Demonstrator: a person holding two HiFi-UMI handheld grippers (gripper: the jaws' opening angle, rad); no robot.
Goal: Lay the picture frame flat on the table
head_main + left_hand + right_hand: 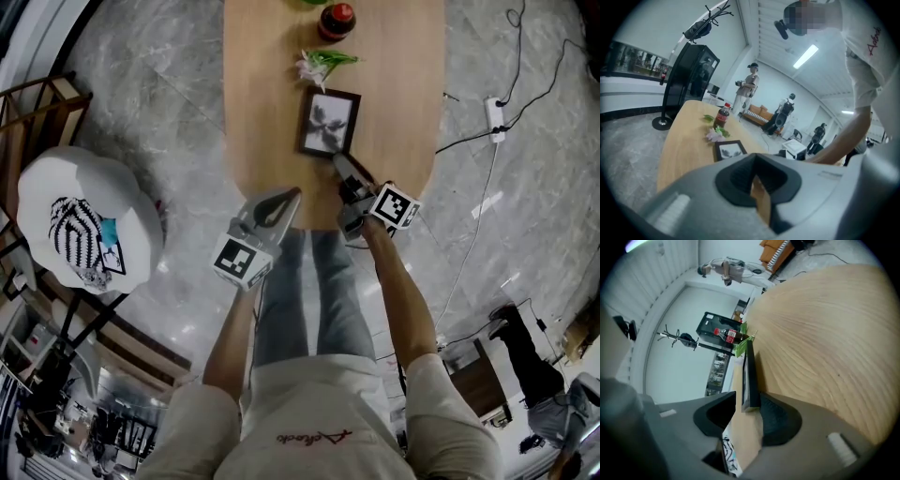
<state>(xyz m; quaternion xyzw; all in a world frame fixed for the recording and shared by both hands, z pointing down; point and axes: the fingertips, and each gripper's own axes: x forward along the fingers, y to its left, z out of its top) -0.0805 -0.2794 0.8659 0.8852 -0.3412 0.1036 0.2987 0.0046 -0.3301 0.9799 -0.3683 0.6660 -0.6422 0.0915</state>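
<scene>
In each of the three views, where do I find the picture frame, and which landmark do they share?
Head view: the picture frame lies flat, upper centre, just ahead of the right gripper.
Left gripper view: the picture frame is left of centre, above the jaws.
Right gripper view: the picture frame shows edge-on at centre, between the open jaws.
Shared landmark: the red-capped bottle beyond the frame.

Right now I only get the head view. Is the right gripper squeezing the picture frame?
Observer: No. The right gripper view shows the right gripper with its jaws apart; the picture frame has its edge between them, with a gap on one side.
Operator: Is the other one holding something?
Observer: The left gripper view shows the left gripper shut, with nothing in it.
Operator: Is the frame lying down?
Observer: Yes, seen from the side it lies flat on the table.
</scene>
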